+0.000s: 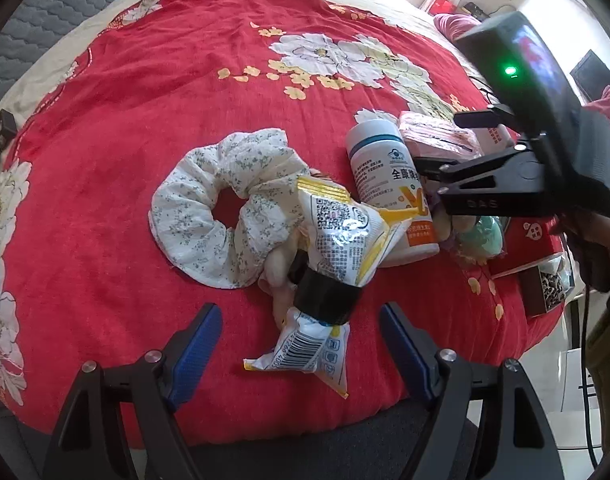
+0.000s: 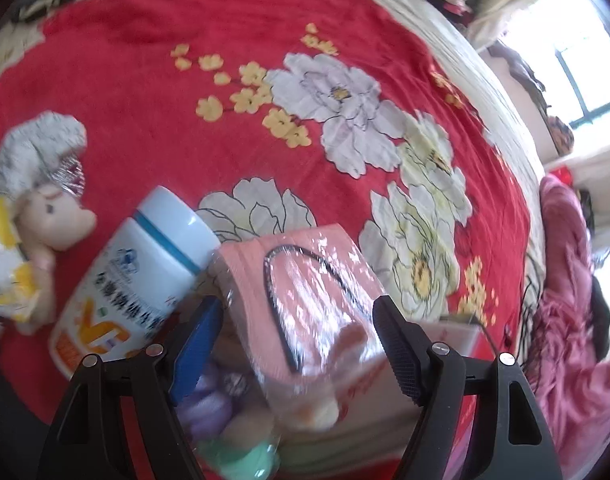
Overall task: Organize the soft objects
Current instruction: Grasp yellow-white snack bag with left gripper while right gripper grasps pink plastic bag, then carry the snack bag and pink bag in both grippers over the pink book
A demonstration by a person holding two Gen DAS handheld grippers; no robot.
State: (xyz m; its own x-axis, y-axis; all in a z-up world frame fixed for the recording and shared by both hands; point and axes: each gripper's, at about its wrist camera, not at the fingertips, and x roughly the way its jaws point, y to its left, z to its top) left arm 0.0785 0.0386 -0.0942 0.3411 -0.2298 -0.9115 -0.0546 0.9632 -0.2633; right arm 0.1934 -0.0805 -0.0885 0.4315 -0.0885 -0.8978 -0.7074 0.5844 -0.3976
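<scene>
Red floral bedspread (image 1: 125,128) takes up most of both views; all places below are given from the white supplement bottle (image 1: 389,184) lying on its side on it.

Floral fabric ring cushion (image 1: 225,208): left of the bottle, flat on the spread. Pink tissue pack (image 2: 305,292): touching the bottle's cap end on the right, film glossy. Snack packet (image 1: 337,264), cinched with black tape: against the bottle's near-left side, overlapping the cushion. Small plush doll (image 2: 53,216): tucked between packet and cushion. Purple and green plush toys (image 2: 225,412): just right of the bottle's base, below the tissue pack. Red box (image 1: 525,244): beyond those, at the bed's right edge.

Left gripper (image 1: 301,352): fingers spread, holding nothing, near side of the packet. Right gripper (image 2: 297,344): fingers apart, straddling the tissue pack; contact not clear, view blurred.

Judgement: right side is at the reach-and-grasp step on the tissue pack. Next calls for closing squarely and lifting without nudging the bottle.

Room: wide bare spread beyond the bottle; the near edge lies close under the left gripper, the right edge is crowded.
</scene>
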